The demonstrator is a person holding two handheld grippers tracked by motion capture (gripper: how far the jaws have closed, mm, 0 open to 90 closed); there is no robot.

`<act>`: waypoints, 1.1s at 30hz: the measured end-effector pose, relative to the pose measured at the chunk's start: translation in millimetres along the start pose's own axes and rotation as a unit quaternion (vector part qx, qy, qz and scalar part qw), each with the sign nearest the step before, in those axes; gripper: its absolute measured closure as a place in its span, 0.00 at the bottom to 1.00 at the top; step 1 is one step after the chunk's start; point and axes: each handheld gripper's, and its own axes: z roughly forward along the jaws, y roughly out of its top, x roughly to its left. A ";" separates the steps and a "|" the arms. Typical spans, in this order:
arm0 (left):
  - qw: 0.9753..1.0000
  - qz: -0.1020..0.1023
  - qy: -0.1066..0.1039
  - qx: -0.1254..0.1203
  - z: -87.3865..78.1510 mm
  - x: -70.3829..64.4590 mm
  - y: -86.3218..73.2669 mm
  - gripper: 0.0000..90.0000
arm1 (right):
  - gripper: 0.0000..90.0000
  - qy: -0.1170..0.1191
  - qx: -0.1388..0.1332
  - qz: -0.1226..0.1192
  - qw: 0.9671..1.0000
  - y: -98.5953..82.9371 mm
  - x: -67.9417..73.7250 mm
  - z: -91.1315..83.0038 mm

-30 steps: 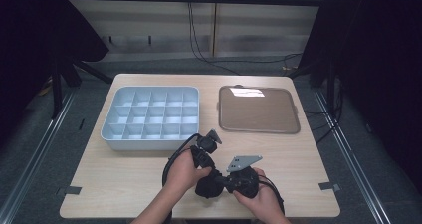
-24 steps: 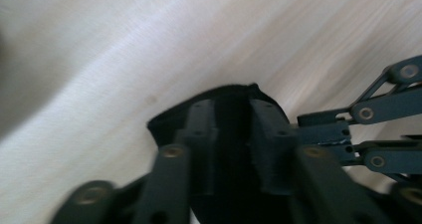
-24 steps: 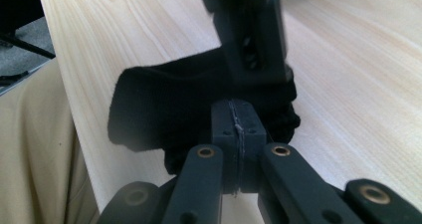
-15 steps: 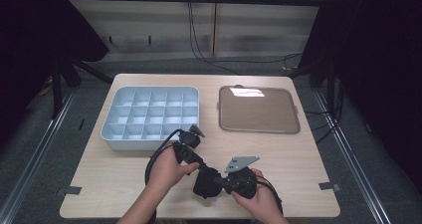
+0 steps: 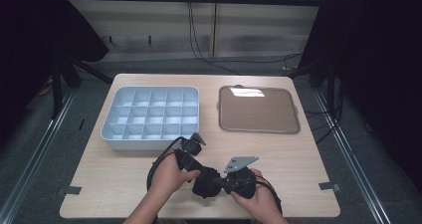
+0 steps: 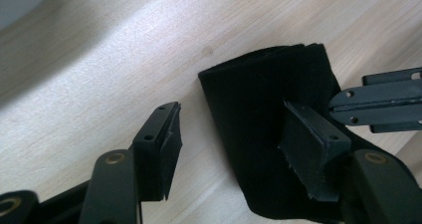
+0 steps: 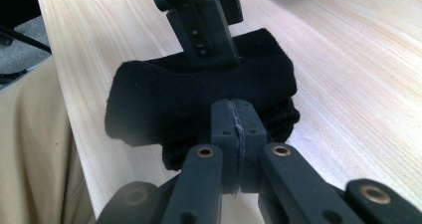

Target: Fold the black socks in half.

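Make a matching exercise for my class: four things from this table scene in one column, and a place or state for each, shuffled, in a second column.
Things:
1. left gripper
2. right gripper
3. compartment tray
4. brown tray

States or places:
a. far right part of the table
b. jaws pressed together against the folded black cloth
c. jaws apart, one over the cloth
d. far left part of the table, cells empty

Pairs: 1-c, 2-b, 3-d, 4-a

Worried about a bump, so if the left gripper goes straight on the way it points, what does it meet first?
Most likely the black folded cloth: the left gripper has open jaws, one already over it. Just beyond sits the right gripper, though depth there is hard to judge.
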 end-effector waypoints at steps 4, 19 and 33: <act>1.000 0.003 0.005 0.004 3.0 -2.4 0.4 0.45 | 0.99 -0.001 0.003 0.002 1.000 -0.6 -0.7 -0.3; 1.000 -0.018 0.011 0.017 11.0 -3.8 2.1 0.38 | 0.97 -0.004 0.003 0.004 1.000 -2.7 -2.4 -1.6; 1.000 -0.023 0.006 0.007 7.7 -5.1 0.1 0.40 | 0.97 0.003 0.027 -0.001 1.000 -9.1 0.5 -6.0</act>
